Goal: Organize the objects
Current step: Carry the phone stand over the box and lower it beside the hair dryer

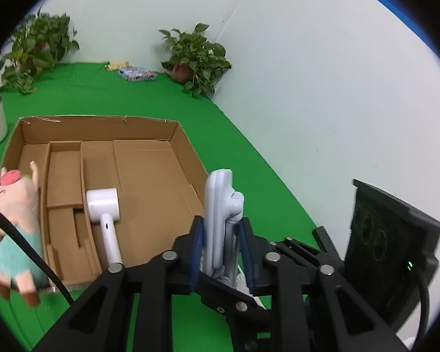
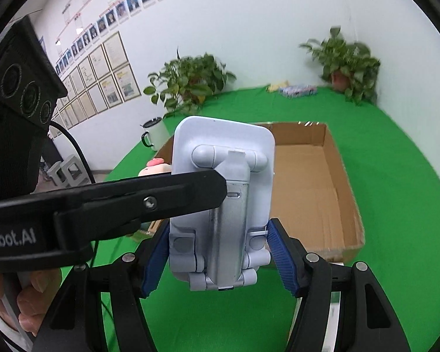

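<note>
Two potted plants (image 1: 196, 55); one box (image 1: 108, 193); one mug (image 2: 154, 133).

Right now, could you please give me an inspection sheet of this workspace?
Surface: green cloth.
Job's things: cardboard box holding a white dryer; plush pig at its edge; folded stand held up.
Clutter: mug, packets.
Grippers: left gripper and right gripper, both shut on the stand.
Cables: black cable.
Surroundings: plants, framed papers.

White walls (image 1: 308, 73) meet at a corner; framed certificates (image 2: 102, 76) hang on one; green cloth (image 2: 396, 176) covers the desk
</note>
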